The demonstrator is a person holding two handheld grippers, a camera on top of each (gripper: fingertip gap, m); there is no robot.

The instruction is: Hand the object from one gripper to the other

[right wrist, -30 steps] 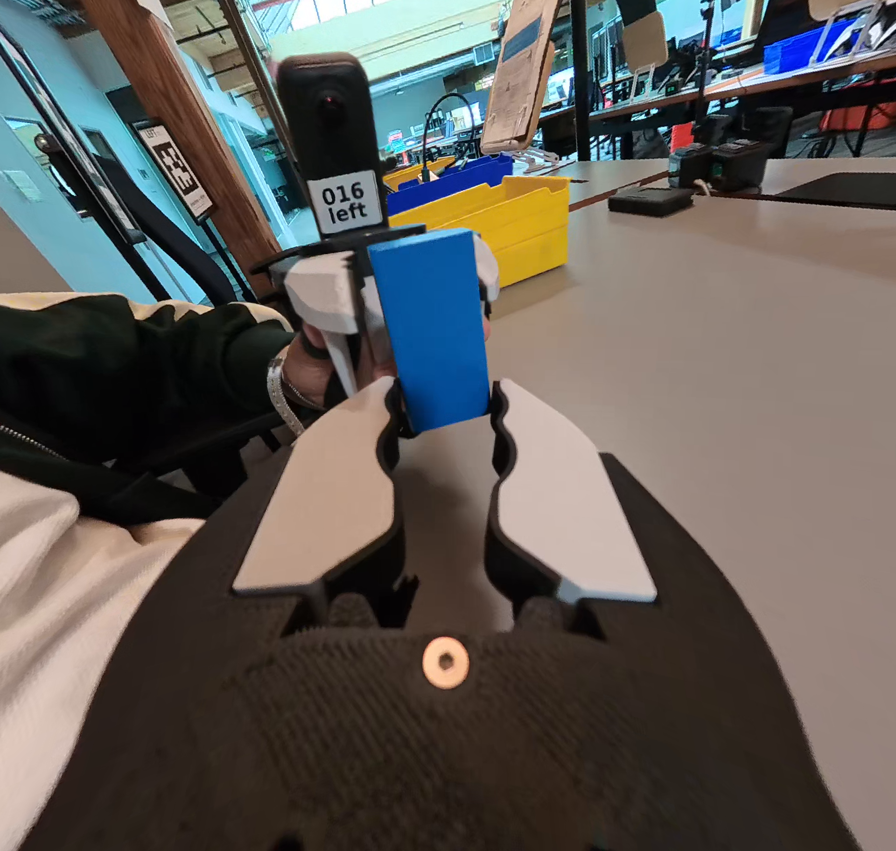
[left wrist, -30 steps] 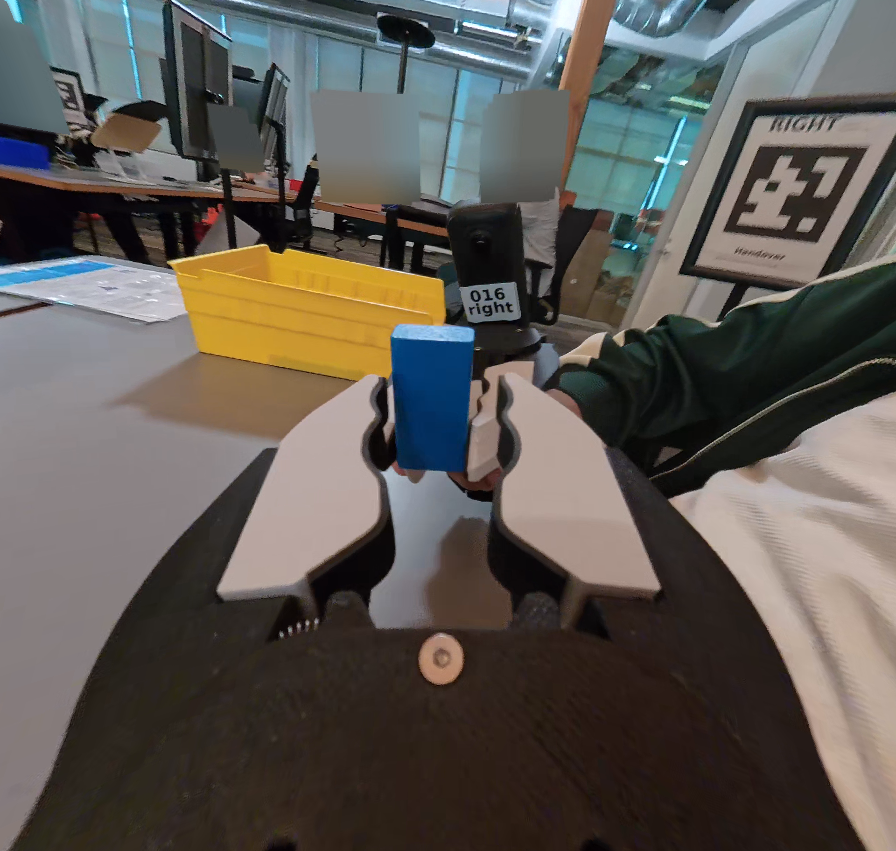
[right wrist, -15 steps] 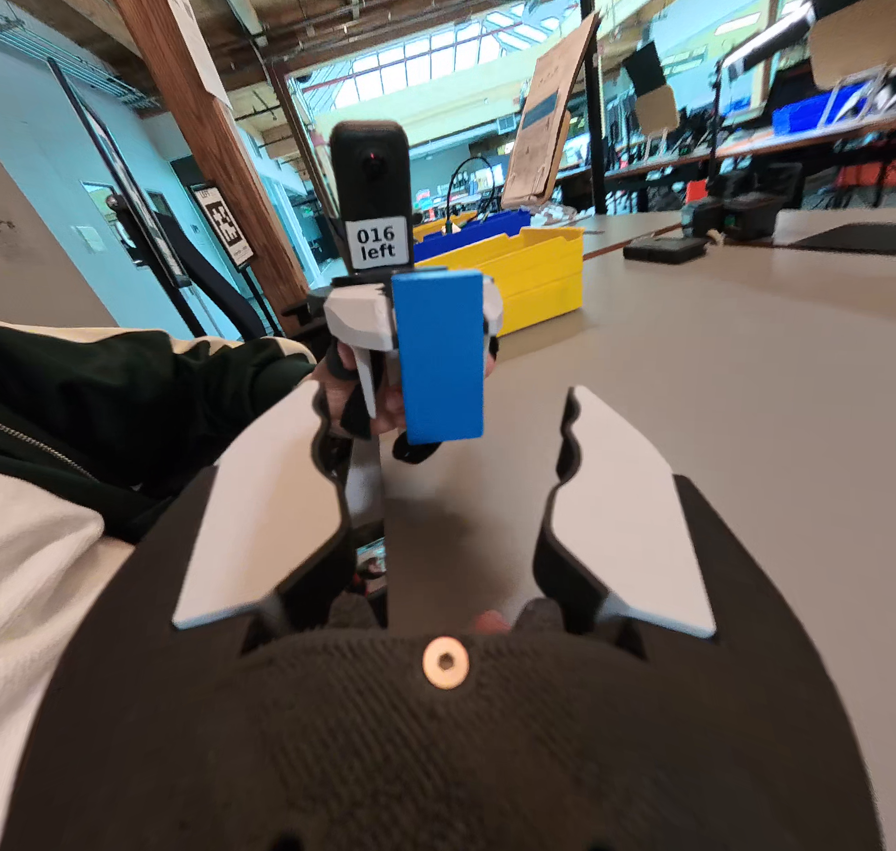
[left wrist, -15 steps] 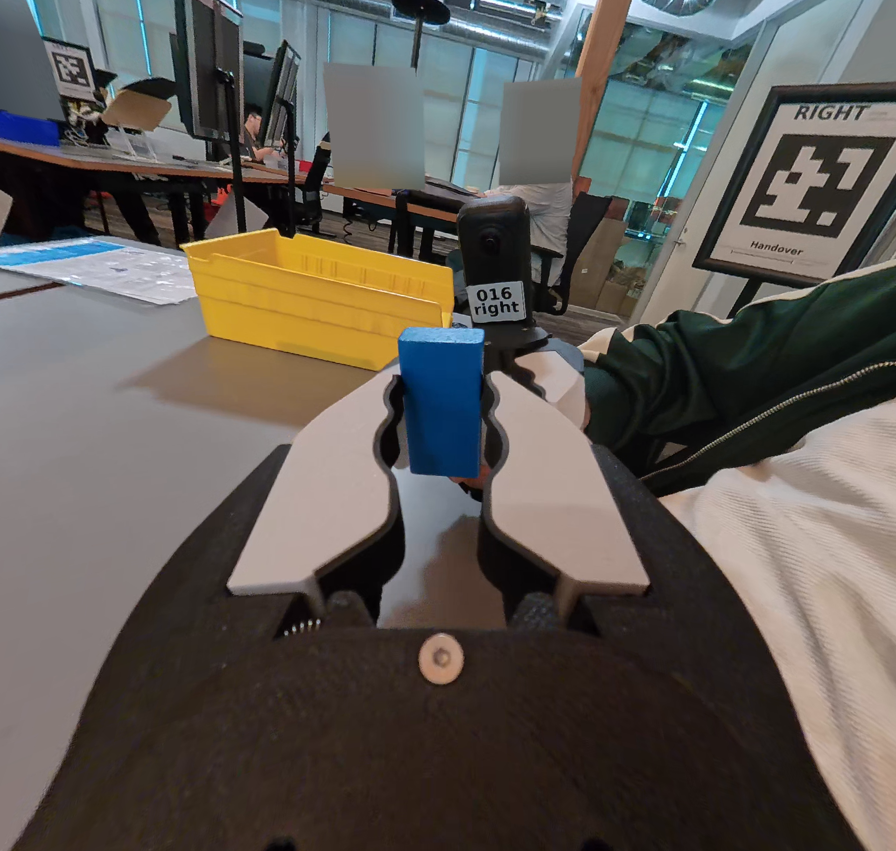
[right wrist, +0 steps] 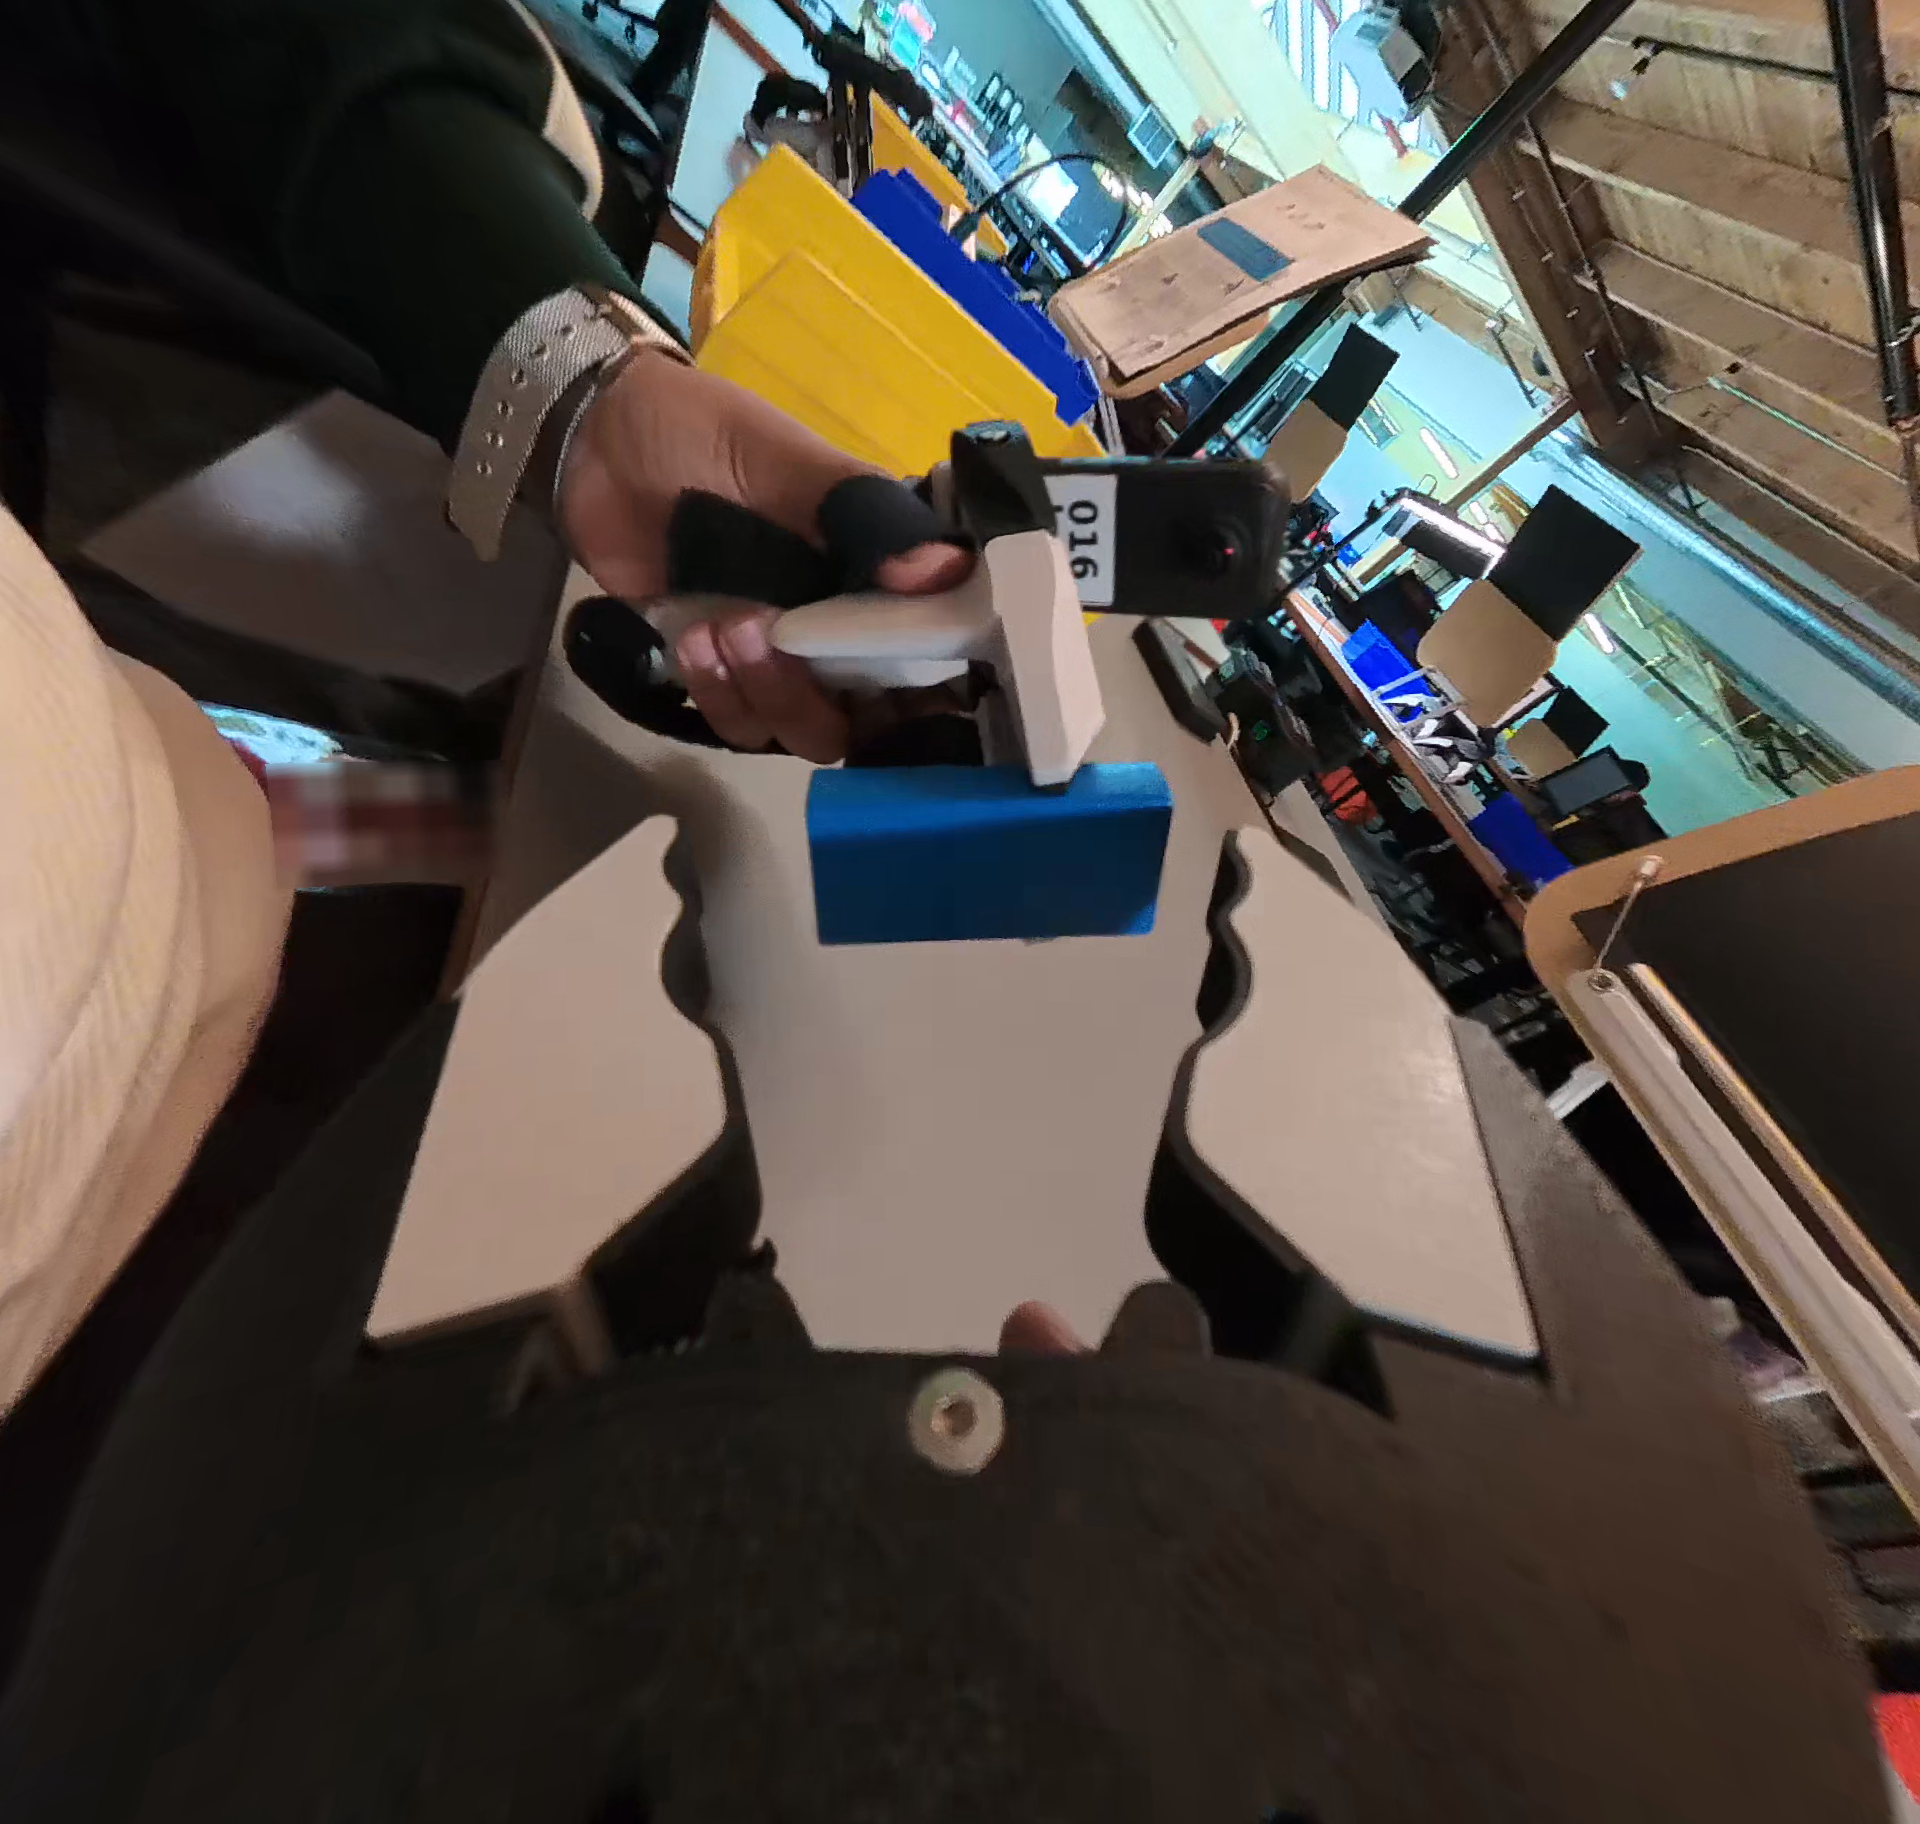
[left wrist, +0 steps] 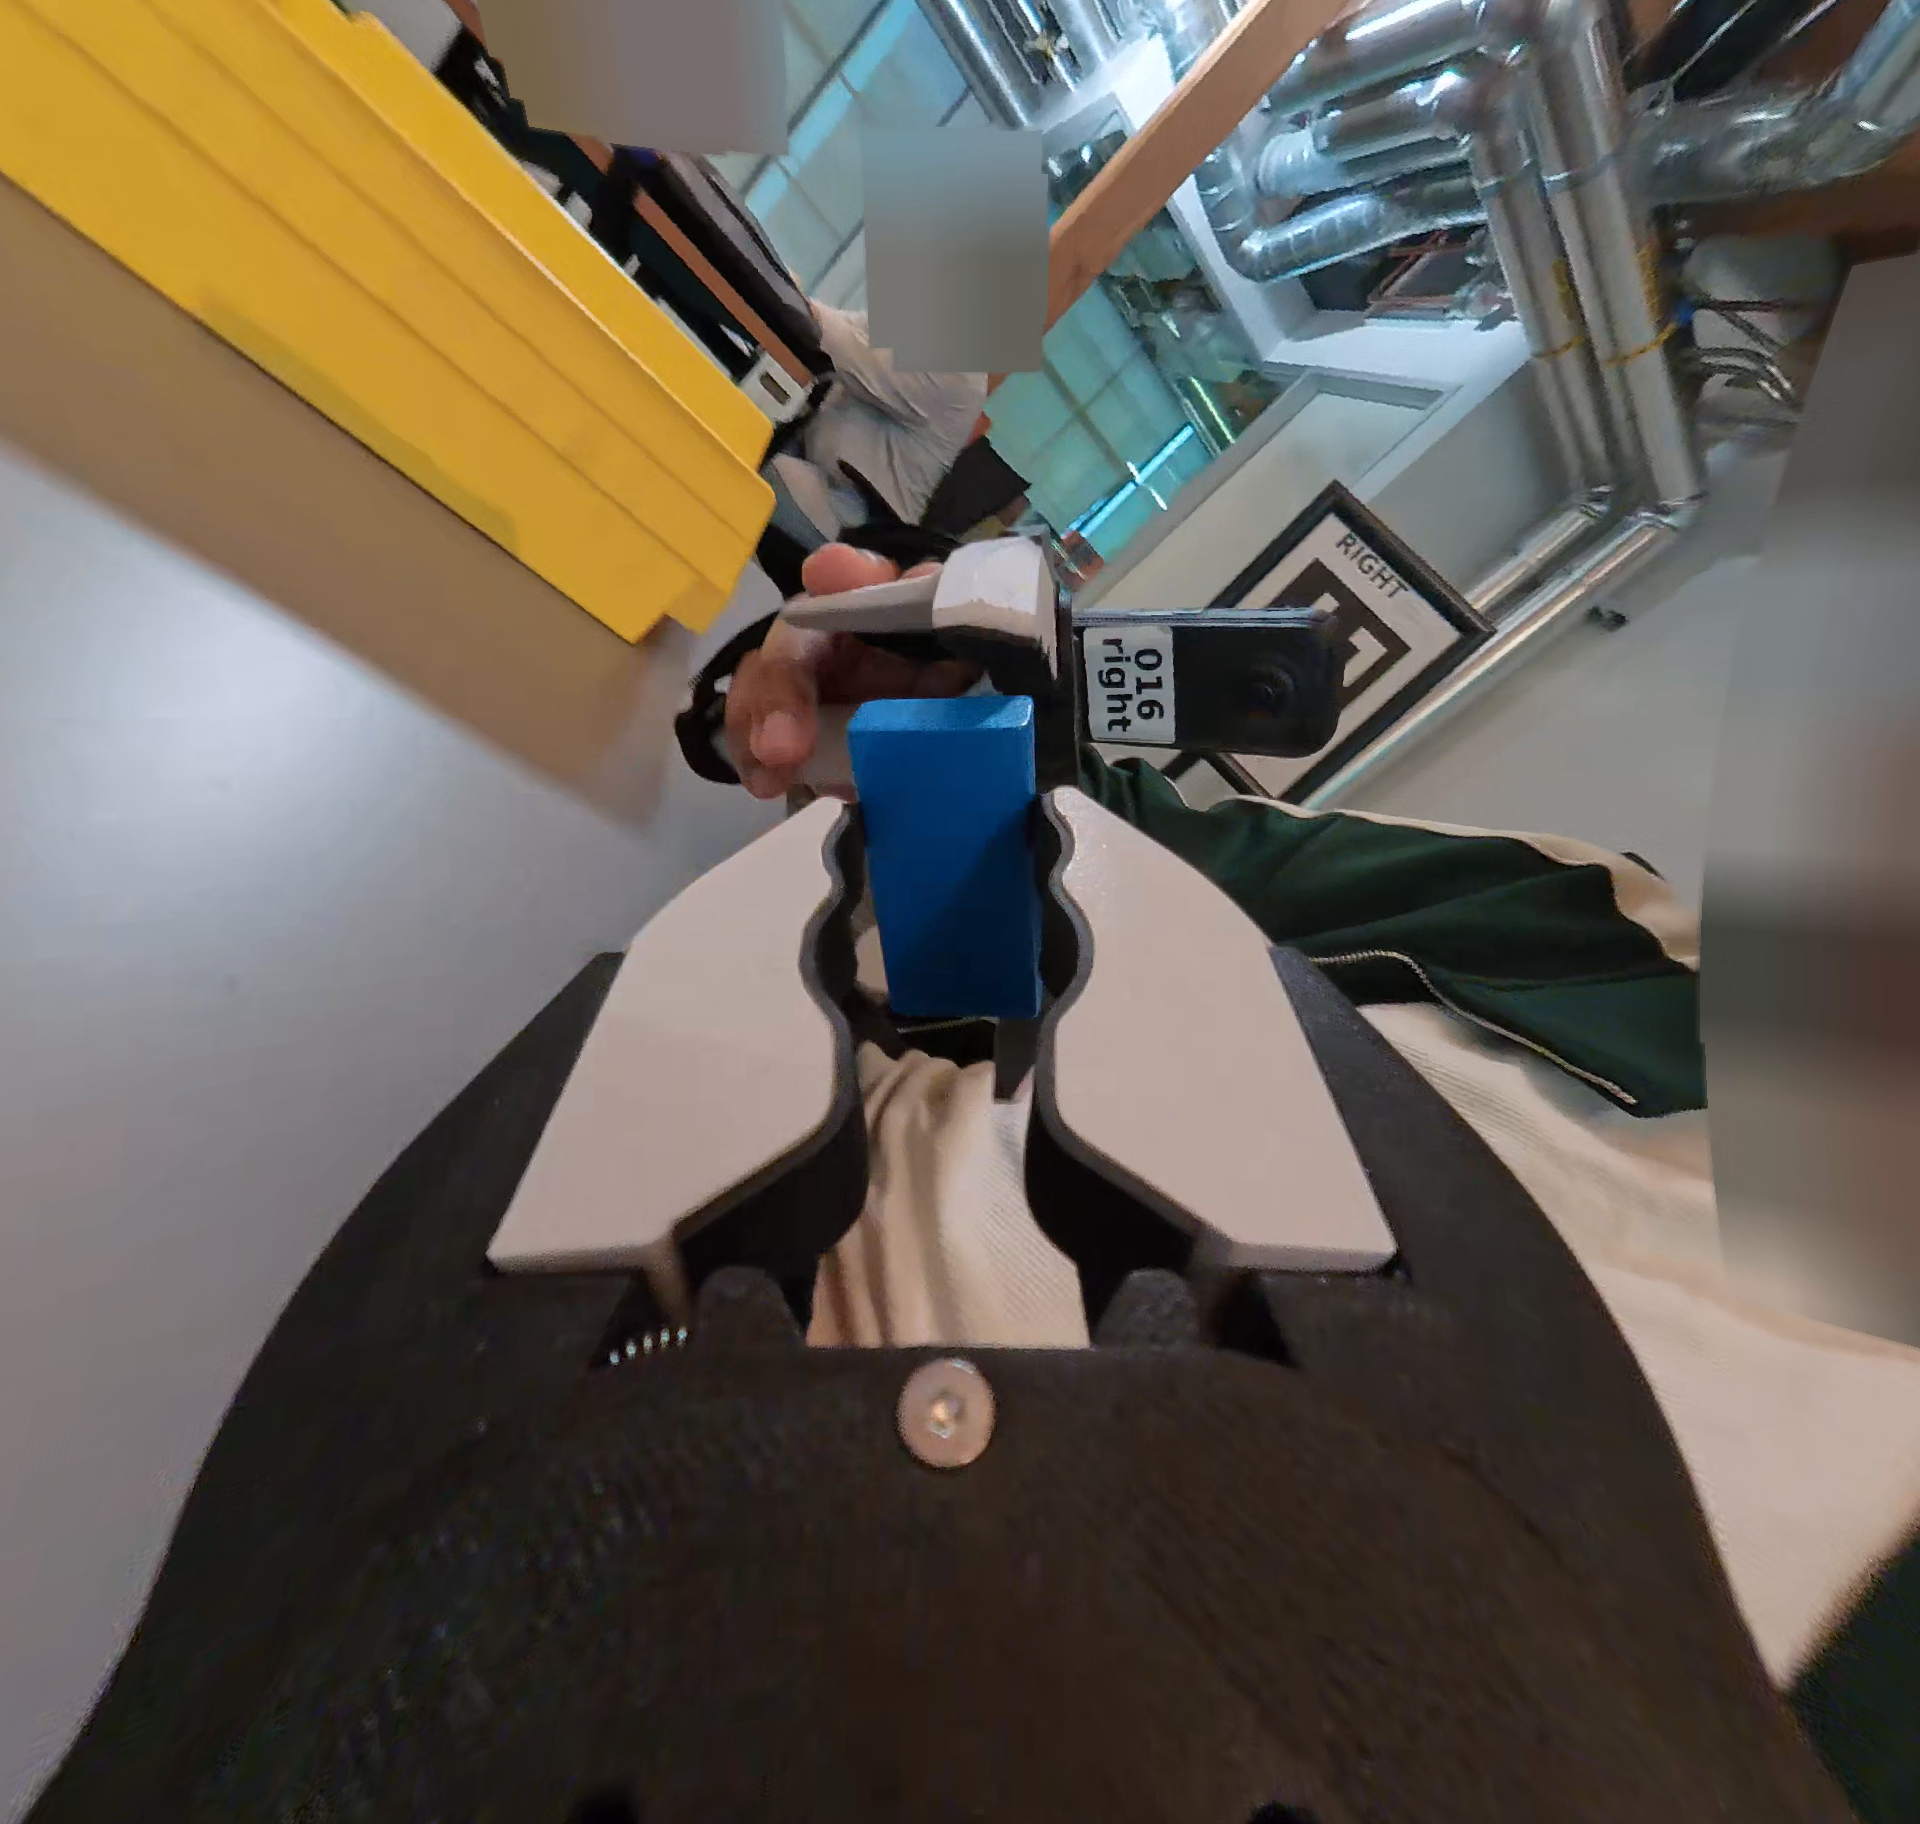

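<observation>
While our left gripper [left wrist: 943, 901] clamps the blue block [left wrist: 948, 860] across its narrow faces above the table [left wrist: 208, 839], our right gripper [right wrist: 956, 943] gapes empty just short of it. Rigid, light and probably smooth, it suits flat-face holds. Beyond sits a yellow bin [left wrist: 364, 247].

An open-plan lab or workshop: exposed silver ducts [left wrist: 1538, 164], timber beams [right wrist: 1714, 247], yellow parts bins [left wrist: 343, 247], desks with monitors [right wrist: 1558, 559], a framed marker sign [left wrist: 1351, 611].

Pale grey tool fingers [left wrist: 1164, 1047] on black mount, silver screw [left wrist: 943, 1425], dark green sleeve [left wrist: 1351, 901], grey watch strap [right wrist: 520, 403]
</observation>
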